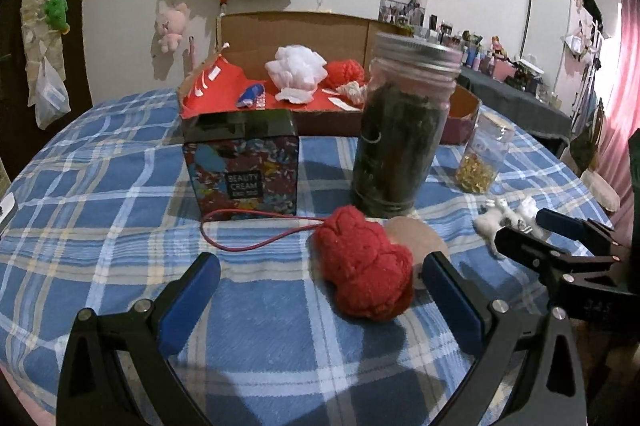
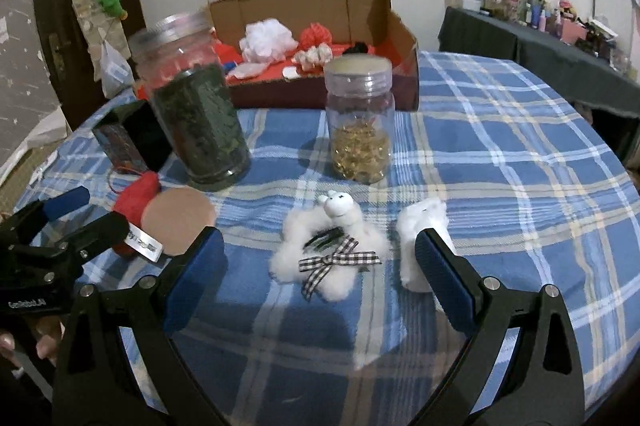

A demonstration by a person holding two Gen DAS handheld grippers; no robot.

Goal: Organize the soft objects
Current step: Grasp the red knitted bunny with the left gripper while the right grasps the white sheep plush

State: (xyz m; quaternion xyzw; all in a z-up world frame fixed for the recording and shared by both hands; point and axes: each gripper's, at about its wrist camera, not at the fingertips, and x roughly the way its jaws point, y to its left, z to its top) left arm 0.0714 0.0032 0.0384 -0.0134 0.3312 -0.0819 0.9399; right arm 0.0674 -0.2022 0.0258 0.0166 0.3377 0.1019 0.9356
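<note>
A red knitted plush [image 1: 366, 262] with a red cord lies on the blue plaid cloth, between the open fingers of my left gripper [image 1: 320, 274], nearer its right finger. A round tan pad [image 1: 416, 234] lies just behind it. My right gripper [image 2: 320, 254] is open around a white fluffy toy with a checked bow [image 2: 332, 250]. A second white fluffy piece [image 2: 420, 226] touches its right finger. The cardboard box [image 1: 296, 26] at the back holds a white pompom [image 1: 296, 68], a red plush [image 1: 344, 74] and other small soft things.
A tall jar of dark leaves [image 1: 400, 134] and a smaller jar of gold beads [image 2: 360, 122] stand mid-table. A patterned "Beauty Cream" box [image 1: 244, 170] stands left of the tall jar. The table [image 2: 520, 146] ends at the right, beside a dark side table with clutter.
</note>
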